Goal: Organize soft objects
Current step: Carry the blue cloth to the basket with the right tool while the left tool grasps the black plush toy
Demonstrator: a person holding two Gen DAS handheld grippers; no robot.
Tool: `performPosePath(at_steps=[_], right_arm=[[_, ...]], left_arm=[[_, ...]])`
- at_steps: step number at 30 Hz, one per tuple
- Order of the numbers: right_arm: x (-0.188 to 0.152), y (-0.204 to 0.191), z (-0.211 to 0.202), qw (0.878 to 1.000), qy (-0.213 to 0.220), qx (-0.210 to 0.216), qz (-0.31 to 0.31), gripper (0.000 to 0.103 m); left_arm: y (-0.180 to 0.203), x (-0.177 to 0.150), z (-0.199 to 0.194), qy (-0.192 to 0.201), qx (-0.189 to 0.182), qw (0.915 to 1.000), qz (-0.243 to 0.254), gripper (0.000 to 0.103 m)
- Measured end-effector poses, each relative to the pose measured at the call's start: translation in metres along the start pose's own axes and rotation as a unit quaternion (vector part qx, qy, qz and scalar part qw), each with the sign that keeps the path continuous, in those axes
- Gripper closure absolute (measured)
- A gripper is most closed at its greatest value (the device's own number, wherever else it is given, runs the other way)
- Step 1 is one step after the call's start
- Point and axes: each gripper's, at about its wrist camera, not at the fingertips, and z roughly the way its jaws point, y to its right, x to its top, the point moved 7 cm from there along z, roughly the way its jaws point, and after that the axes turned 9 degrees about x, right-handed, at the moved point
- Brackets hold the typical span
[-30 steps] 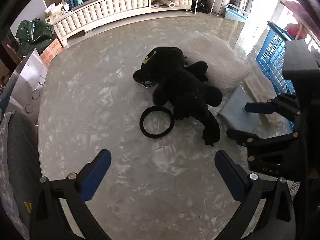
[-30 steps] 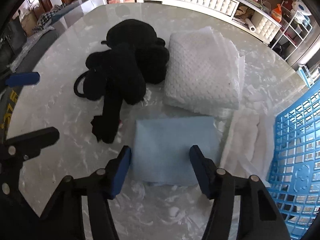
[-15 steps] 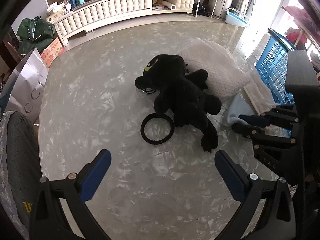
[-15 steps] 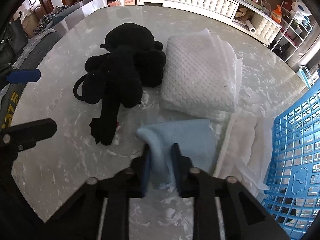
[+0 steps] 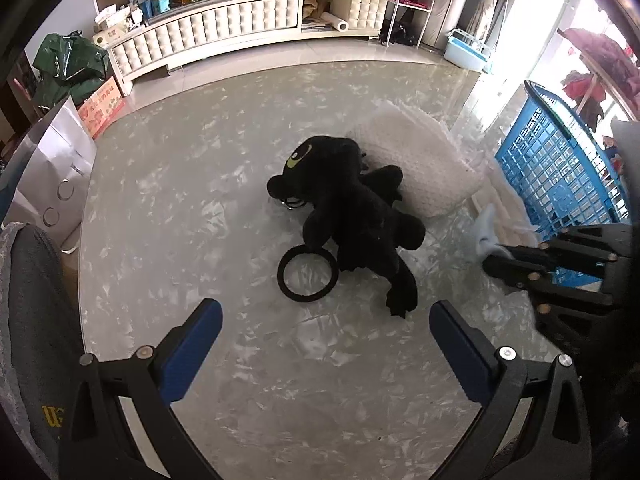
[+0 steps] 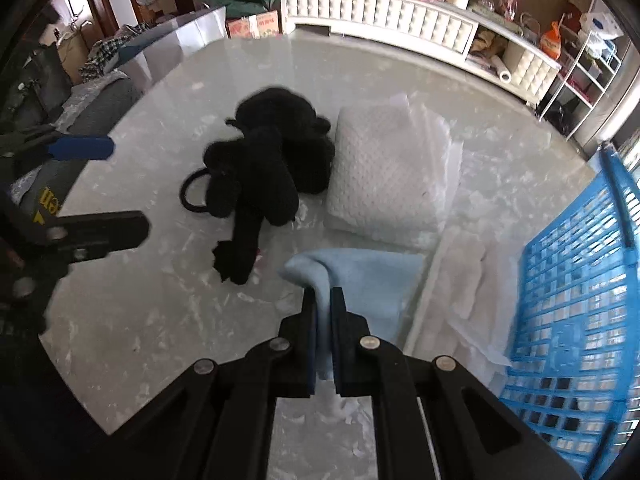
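Right wrist: right hand-held gripper (image 6: 323,312) pinches only the cloth (image 6: 372,280) fold, risking slip; left hand-held gripper (image 5: 326,344) gapes empty.

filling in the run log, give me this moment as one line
right gripper: shut on light blue cloth, edge lifted | left gripper: open, above table | black plush toy: untouched | blue basket: right

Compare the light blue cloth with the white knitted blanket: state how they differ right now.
The light blue cloth is pinched by the right gripper, one edge lifted; the white knitted blanket lies flat and untouched. The cloth looks smooth and smaller, the blanket bumpy and larger. The blanket touches the black plush toy; the cloth doesn't. Both are on the table.
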Motion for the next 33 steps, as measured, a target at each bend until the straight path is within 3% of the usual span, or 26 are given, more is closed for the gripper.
performPosePath(at_steps=[10, 22, 33], right_arm=[[0.022, 0.006, -0.074, 0.998, 0.063, -0.013, -0.017, 0.098], [0.020, 0.077, -0.145, 0.991, 0.110, -0.076, 0.011, 0.098], [-0.008, 0.139, -0.164, 0.988, 0.107, -0.098, 0.055, 0.098]], left_arm=[[0.005, 0.006, 0.011, -0.018, -0.009, 0.9996, -0.020, 0.000], [0.027, 0.026, 0.037, -0.048, -0.014, 0.9980, -0.040, 0.000], [0.029, 0.052, 0.073, -0.076, 0.035, 0.9946, -0.062, 0.000]])
